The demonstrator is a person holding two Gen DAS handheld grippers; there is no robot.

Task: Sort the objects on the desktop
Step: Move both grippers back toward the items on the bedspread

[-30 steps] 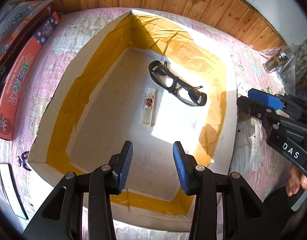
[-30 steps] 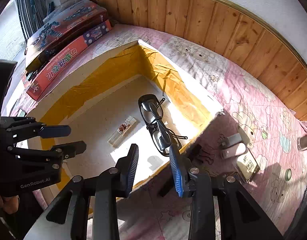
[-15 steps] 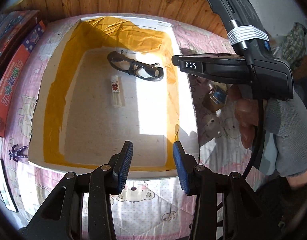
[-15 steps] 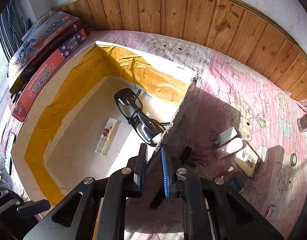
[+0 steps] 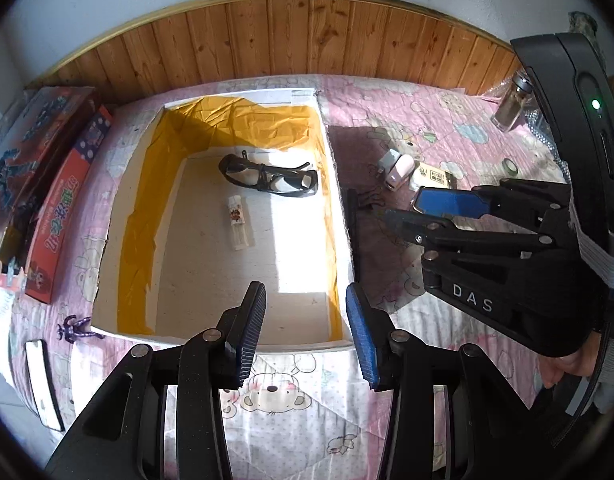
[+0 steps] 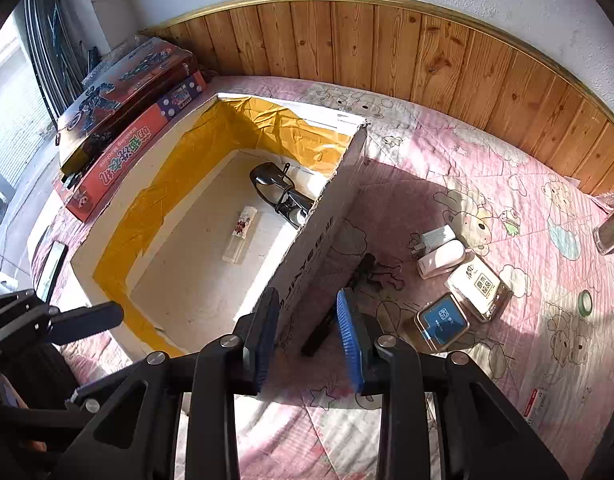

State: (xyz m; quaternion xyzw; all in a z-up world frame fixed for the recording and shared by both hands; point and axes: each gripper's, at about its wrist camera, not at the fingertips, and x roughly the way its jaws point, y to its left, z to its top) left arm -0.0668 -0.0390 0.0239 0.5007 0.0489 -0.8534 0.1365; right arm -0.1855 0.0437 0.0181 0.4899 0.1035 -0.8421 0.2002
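Observation:
An open white box lined with yellow tape (image 5: 339, 208) (image 6: 319, 236) lies on the pink bedspread. Inside it are black glasses (image 5: 269, 176) (image 6: 279, 194) and a clear lighter (image 5: 239, 222) (image 6: 241, 234). My left gripper (image 5: 305, 332) is open and empty over the box's near edge. My right gripper (image 6: 307, 336) (image 5: 403, 210) is open and empty, just right of the box's right wall. Beside that wall lie a black pen-like stick (image 6: 331, 316), black clips (image 6: 383, 274), a white charger (image 6: 437, 236), a pink-white case (image 6: 441, 258) and two small boxes (image 6: 443, 322) (image 6: 479, 284).
Stacked game boxes (image 6: 123, 120) (image 5: 43, 184) lie left of the box. A glass jar (image 5: 513, 106) and a tape roll (image 6: 585, 302) sit at the right. A small purple figure (image 5: 73, 328) and a flat white item (image 5: 45, 384) lie front left. Wood panelling backs the bed.
Both grippers pulled back from the box. My right gripper went from nearly shut to open and shifted right, outside the box wall. The left stayed open.

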